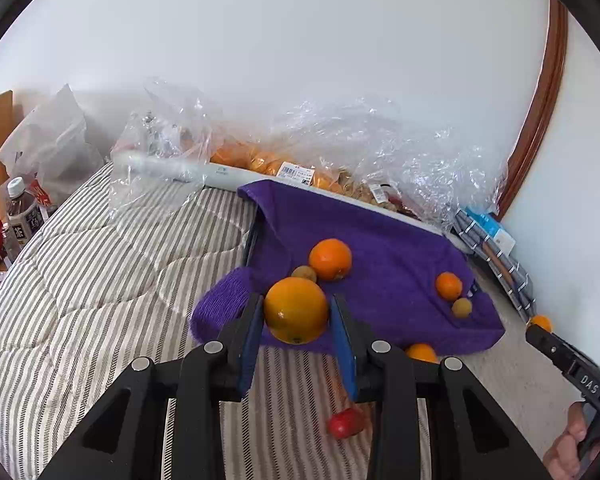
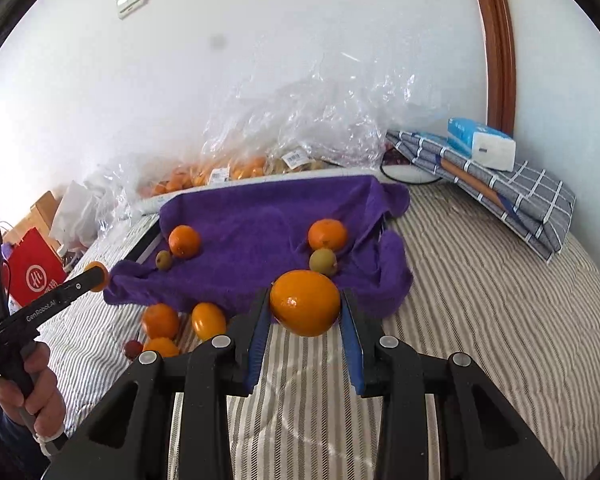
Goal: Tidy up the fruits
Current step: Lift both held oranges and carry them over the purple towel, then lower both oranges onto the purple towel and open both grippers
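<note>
- The left gripper [image 1: 296, 314] was clamped on a large orange [image 1: 296, 310] at lower centre of its view, over the near edge of the purple towel [image 1: 380, 248].
- The right gripper [image 2: 305, 308] likewise pinched an orange [image 2: 305, 302] at lower centre.
- Each fruit looked firm, round and smooth-skinned, likely to roll; gripping across its widest middle seemed safest.
- Only the right view showed the tissue pack [image 2: 482, 142] at upper right; only the left showed the water bottle [image 1: 22, 210] at far left.

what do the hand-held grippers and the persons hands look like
Each hand-held gripper is matte black with silver round pivots and blue finger pads. White lettering runs along each handle: "DAS" and "GenRobot.AI". The left hand is bare with a whitish wrist cuff.
</note>
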A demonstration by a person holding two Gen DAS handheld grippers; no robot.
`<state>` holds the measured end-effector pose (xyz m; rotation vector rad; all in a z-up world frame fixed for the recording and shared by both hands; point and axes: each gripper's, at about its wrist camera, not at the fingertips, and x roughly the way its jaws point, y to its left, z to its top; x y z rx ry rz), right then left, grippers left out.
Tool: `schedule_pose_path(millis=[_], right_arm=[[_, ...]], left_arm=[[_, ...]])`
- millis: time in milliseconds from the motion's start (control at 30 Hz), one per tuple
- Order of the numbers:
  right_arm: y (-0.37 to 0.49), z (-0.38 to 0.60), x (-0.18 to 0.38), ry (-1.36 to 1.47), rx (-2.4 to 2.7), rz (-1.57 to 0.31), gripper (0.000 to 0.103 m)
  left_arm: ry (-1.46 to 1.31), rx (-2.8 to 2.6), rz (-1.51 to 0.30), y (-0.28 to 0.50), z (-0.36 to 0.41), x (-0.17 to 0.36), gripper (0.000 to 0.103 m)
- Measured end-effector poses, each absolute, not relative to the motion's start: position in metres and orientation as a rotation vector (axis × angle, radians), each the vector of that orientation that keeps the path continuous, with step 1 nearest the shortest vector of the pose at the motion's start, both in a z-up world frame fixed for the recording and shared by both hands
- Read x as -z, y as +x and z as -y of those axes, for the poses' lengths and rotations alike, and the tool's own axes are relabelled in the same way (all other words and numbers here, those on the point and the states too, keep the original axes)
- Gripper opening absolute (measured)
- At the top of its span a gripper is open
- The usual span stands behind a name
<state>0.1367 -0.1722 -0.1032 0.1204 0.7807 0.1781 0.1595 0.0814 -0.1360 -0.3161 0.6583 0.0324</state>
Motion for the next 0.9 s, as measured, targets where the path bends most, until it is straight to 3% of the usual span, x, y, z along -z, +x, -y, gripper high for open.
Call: schedule_pose_path(millis=[300,900], right_arm=[[0.170,0.186,0.093,0.108,-0.137,-0.754,0.034],[0.223,0.193,0.146,0.110,-0.093,-0.884,0.034]], left_arm=[[-0.310,-0.035,-0.620,0.192,-0.072,0.109,0.032],[-0.407,0.018,-0.753,0.234,-0.065,0.165,0.032]])
